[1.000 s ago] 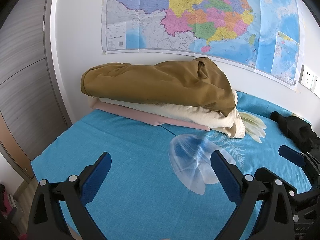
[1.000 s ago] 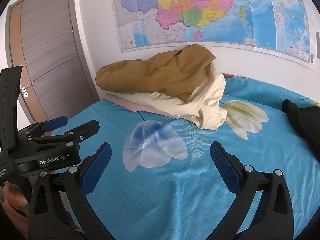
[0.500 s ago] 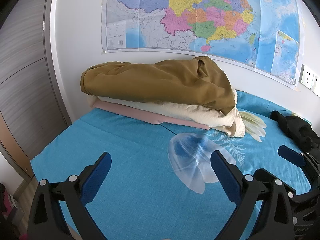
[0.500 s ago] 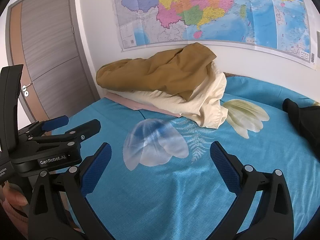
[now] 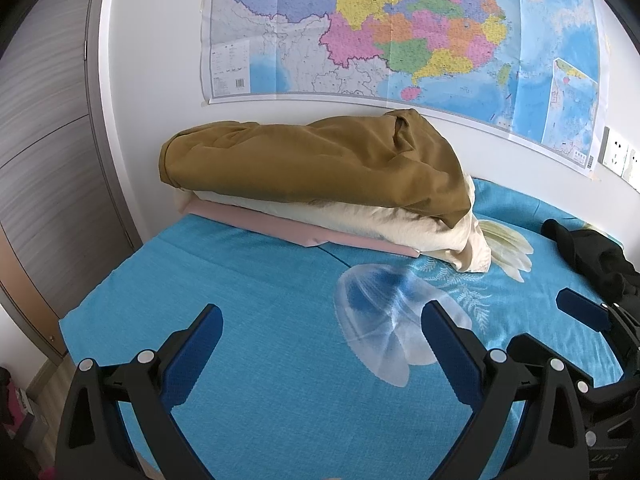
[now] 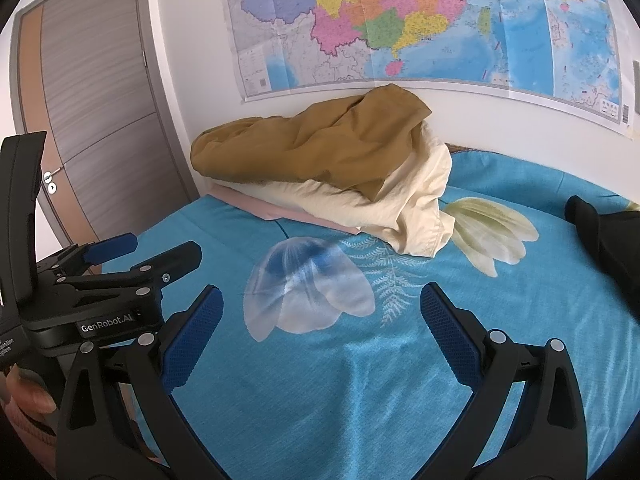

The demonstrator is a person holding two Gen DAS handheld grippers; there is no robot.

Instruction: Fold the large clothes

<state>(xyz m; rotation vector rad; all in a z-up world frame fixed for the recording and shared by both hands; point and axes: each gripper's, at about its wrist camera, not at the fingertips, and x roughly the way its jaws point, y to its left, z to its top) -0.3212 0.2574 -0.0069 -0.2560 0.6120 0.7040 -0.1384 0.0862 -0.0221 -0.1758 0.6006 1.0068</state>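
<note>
1. The left gripper [image 5: 320,330] is wide open above the blue bed sheet [image 5: 248,280] and holds nothing.
2. The right gripper [image 6: 320,310] is also wide open and empty.
3. The black garment [image 5: 592,252] lies on the sheet, right of the pile of folded clothes [image 5: 320,184].

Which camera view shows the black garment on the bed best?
The left wrist view shows it best: the black garment lies crumpled on the blue bedsheet at the right, with most of its outline visible. In the right wrist view, the garment is cut off by the right edge of the picture.
</note>
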